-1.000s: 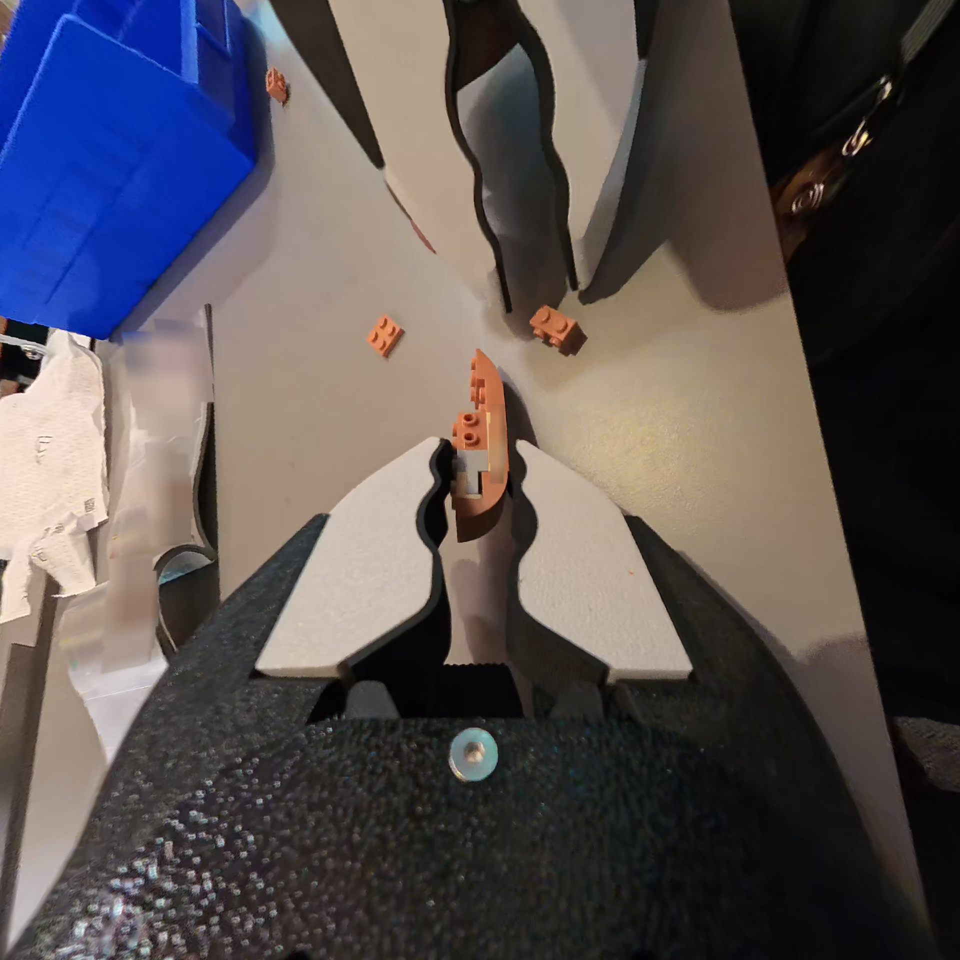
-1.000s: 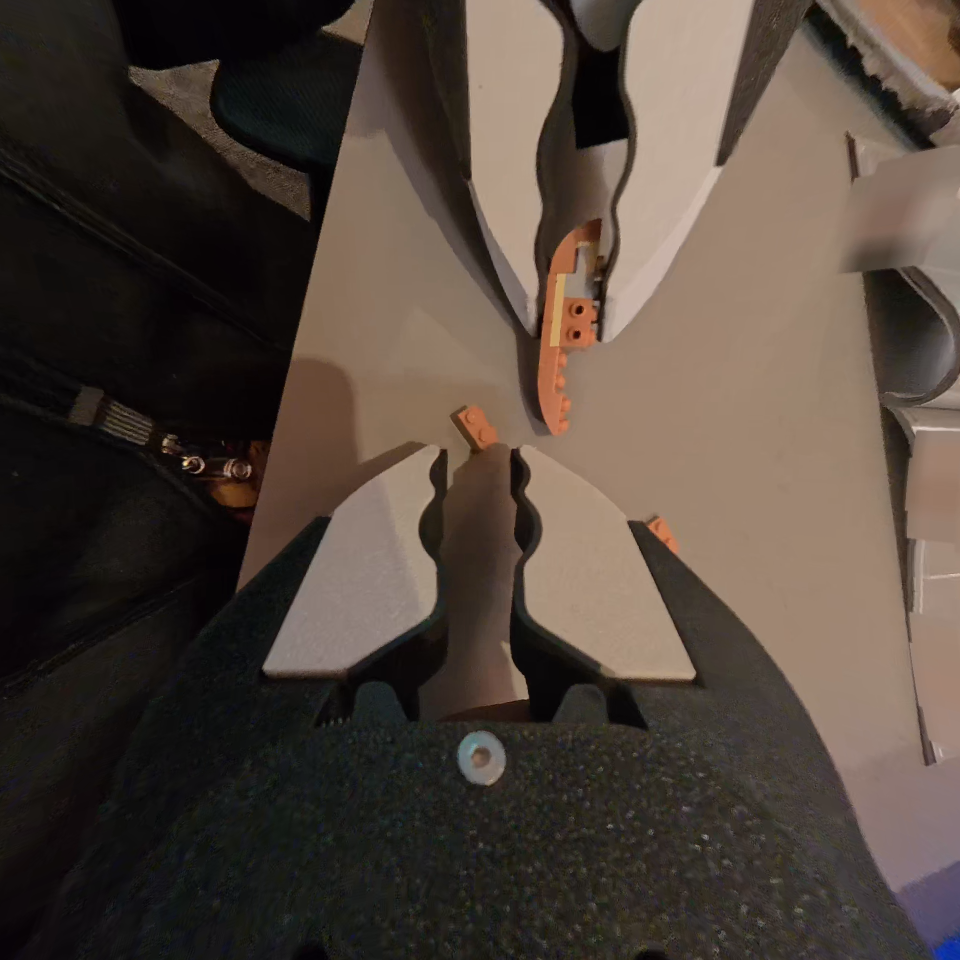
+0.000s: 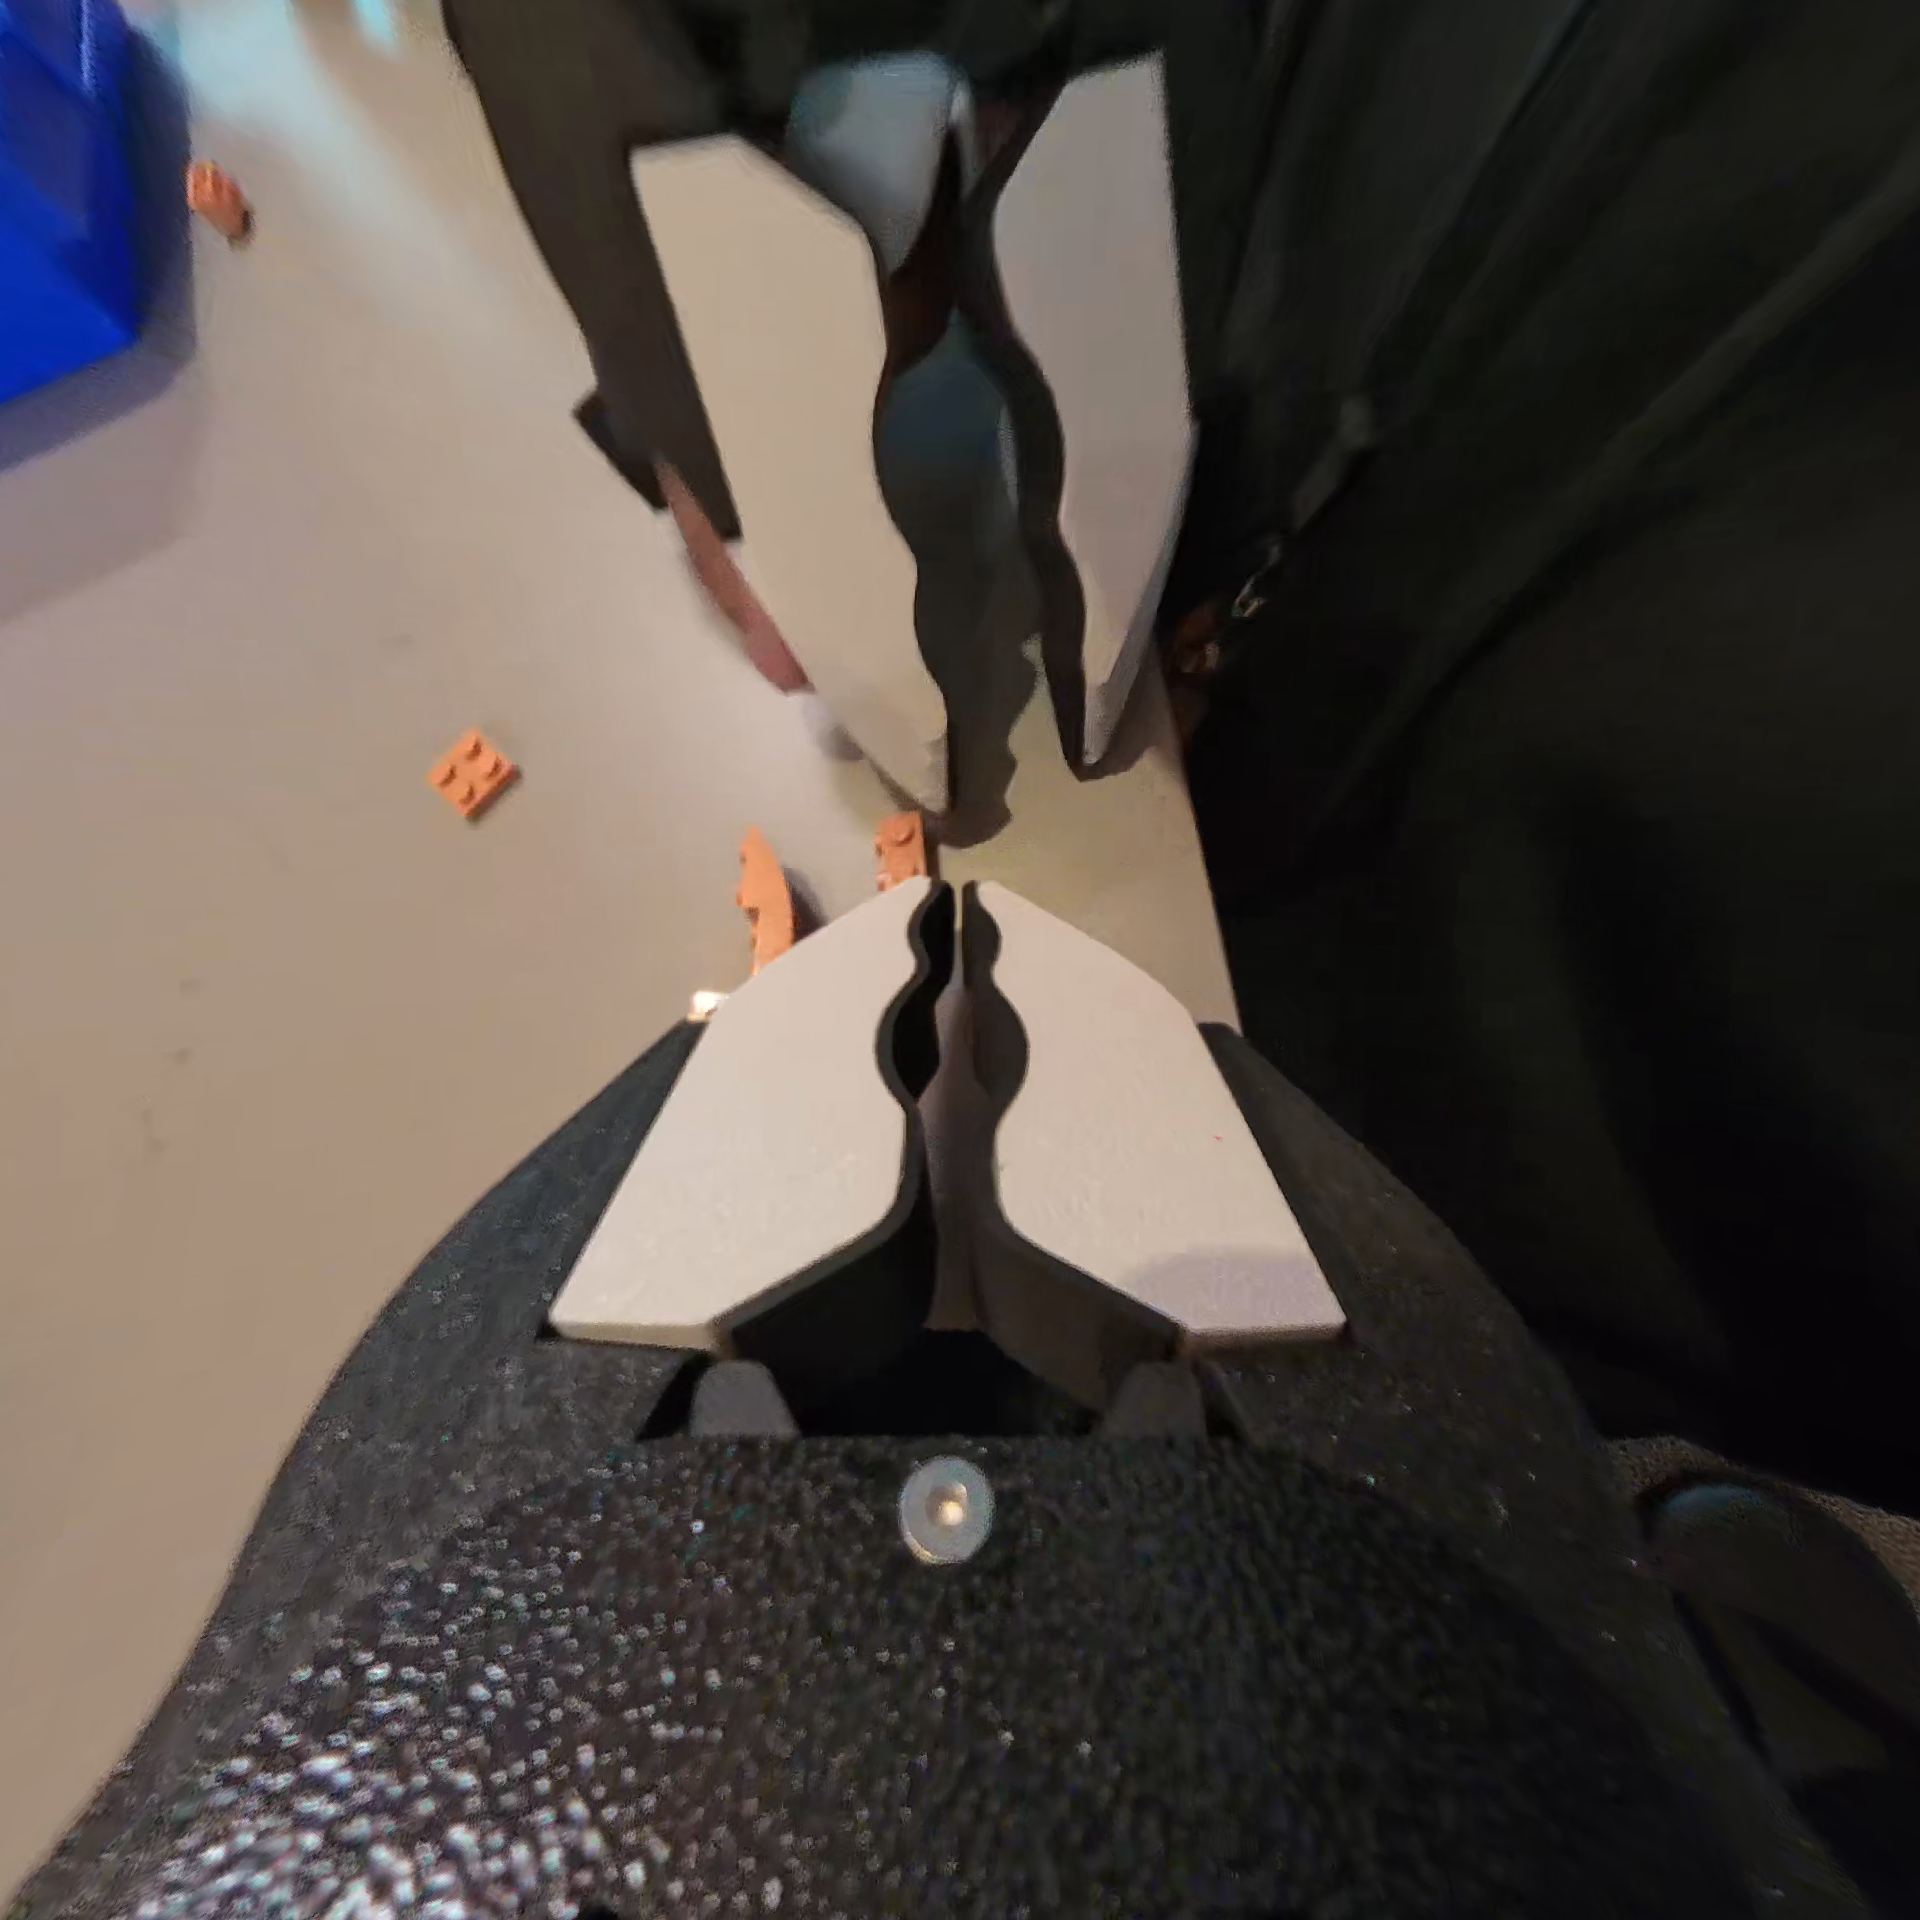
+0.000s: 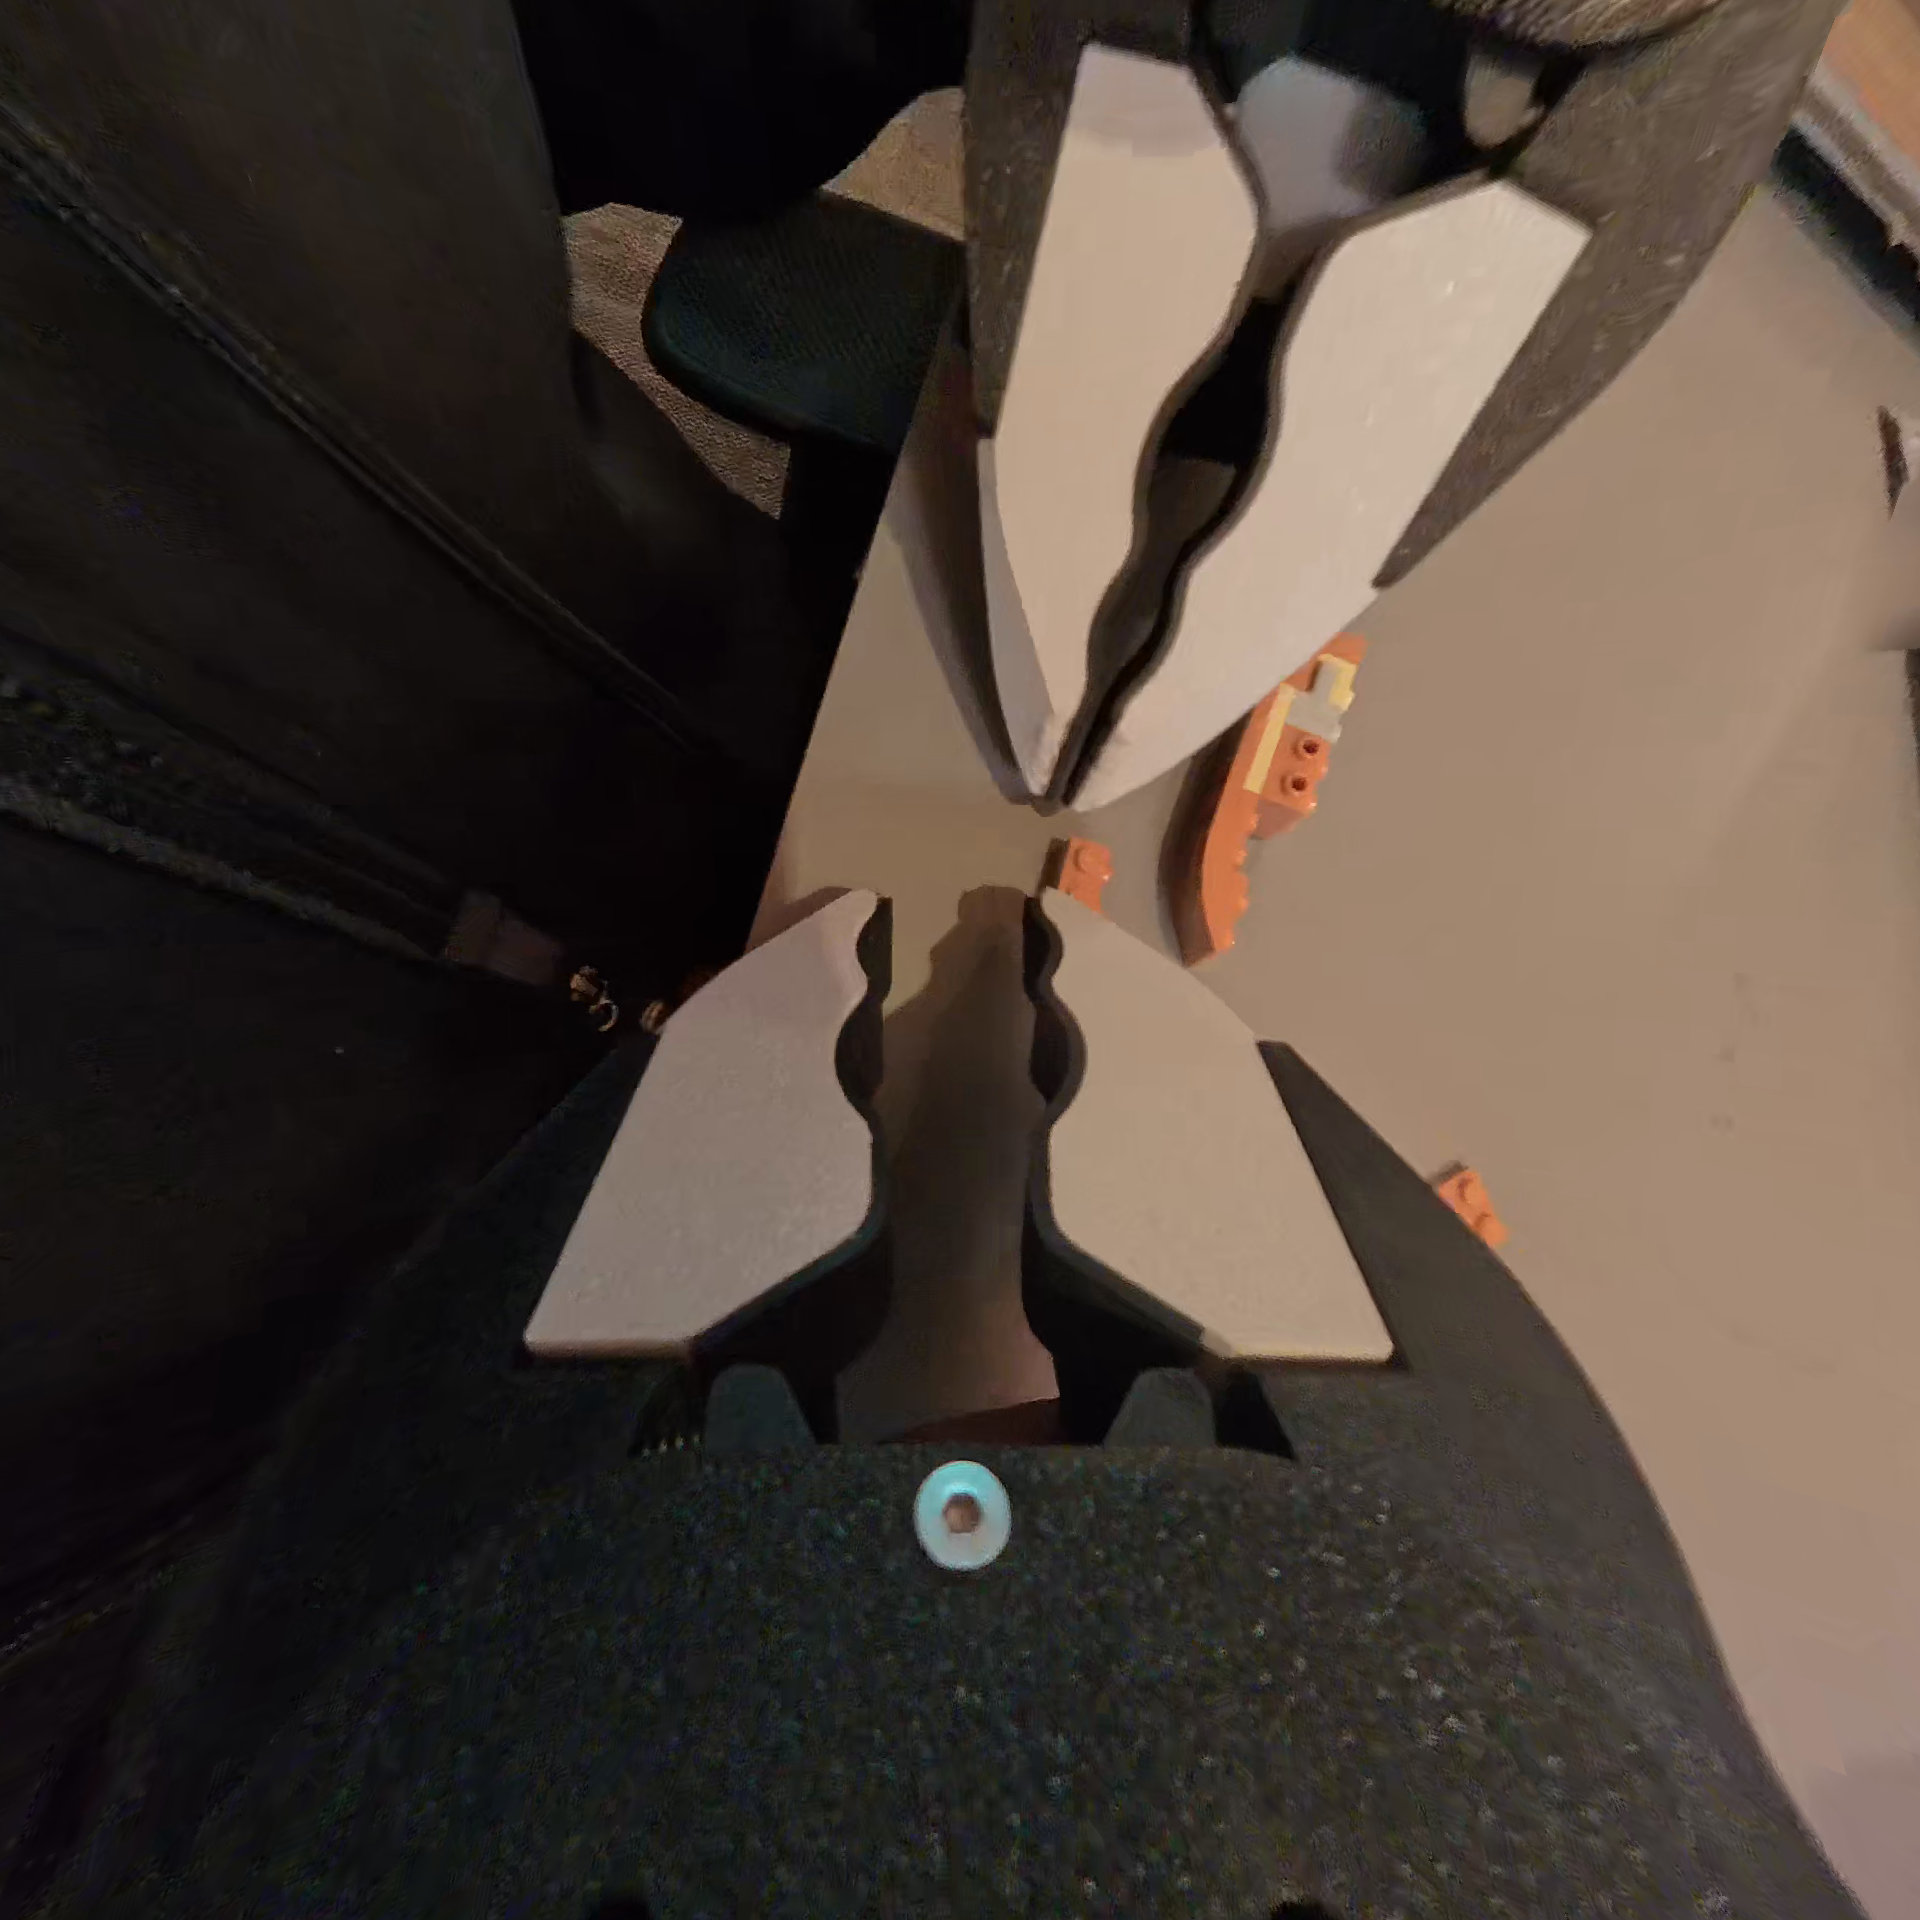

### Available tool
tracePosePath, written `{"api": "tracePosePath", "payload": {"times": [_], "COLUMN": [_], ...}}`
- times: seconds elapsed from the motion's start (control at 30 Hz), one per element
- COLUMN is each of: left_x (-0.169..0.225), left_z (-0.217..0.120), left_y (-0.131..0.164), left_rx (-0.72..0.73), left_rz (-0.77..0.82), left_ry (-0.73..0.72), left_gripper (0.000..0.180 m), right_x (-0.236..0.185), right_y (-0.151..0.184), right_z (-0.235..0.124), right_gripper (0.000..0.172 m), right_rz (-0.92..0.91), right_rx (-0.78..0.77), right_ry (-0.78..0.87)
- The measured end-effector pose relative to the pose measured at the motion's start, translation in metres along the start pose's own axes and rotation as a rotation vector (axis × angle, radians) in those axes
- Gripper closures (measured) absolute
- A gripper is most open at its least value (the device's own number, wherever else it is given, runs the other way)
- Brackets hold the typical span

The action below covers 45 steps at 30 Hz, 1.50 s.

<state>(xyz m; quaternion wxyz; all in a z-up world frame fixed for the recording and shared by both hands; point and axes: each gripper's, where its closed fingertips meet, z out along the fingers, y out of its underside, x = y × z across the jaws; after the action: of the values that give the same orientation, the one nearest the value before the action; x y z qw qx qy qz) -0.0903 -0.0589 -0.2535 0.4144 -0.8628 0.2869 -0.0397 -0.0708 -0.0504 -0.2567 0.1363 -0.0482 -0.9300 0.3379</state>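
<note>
On the grey table [image 4: 1558,1039], we see the left gripper [image 3: 957,891] closed empty, the right gripper [image 4: 956,904] narrowly parted and empty beside a small orange brick [image 4: 1081,871].

2 grippers face tip to tip near the tabletop [image 4: 1558,1039] edge by a person's jacket [image 4: 260,520]. Small brick [image 4: 1081,871] lies betw. them, curved assembly [image 4: 1236,821] just beyond; 2 plates [image 3: 473,771] farther in, bin [image 3: 73,208] at far corner.

blue bin [image 3: 62,208] blurred and cut off, curved brick assembly [image 3: 764,899] partly behind the left jaws
</note>
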Motion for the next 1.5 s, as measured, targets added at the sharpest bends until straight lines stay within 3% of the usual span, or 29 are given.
{"api": "tracePosePath", "payload": {"times": [0.23,0.53,0.7,0.87,1.1,1.23,1.37,1.5], "left_x": [0.004,-0.005,-0.008,-0.043,-0.05,-0.043,-0.054,-0.08], "left_z": [0.003,0.005,-0.015,-0.044,-0.03,-0.018,-0.012,-0.006], "left_y": [0.002,0.001,0.001,0.011,0.039,0.036,0.032,0.025], "left_rx": [-0.022,-0.029,0.011,0.032,-0.1,-0.086,-0.09,-0.143], "left_rz": [-0.004,-0.016,0.023,0.149,0.157,0.169,0.209,0.367], "left_ry": [0.024,-0.017,-0.06,-0.164,0.078,0.145,0.042,-0.206], "left_gripper": [0.18,0.175,0.172,0.153,0.136,0.157,0.161,0.161], "right_x": [0.02,0.004,0.019,0.018,0.02,0.022,0.025,0.029], "right_y": [0.01,0.0,-0.001,0.002,0.003,0.004,0.009,0.014], "right_z": [-0.001,0.0,-0.005,-0.004,-0.005,-0.005,-0.012,-0.022], "right_gripper": [0.152,0.15,0.151,0.149,0.149,0.149,0.149,0.149], "right_rz": [0.058,0.004,-0.027,-0.066,-0.049,-0.039,-0.023,-0.003], "right_rx": [-0.038,0.007,0.018,-0.001,0.008,0.013,0.016,0.016], "right_ry": [0.07,0.015,0.093,0.08,0.079,0.084,0.113,0.15]}}
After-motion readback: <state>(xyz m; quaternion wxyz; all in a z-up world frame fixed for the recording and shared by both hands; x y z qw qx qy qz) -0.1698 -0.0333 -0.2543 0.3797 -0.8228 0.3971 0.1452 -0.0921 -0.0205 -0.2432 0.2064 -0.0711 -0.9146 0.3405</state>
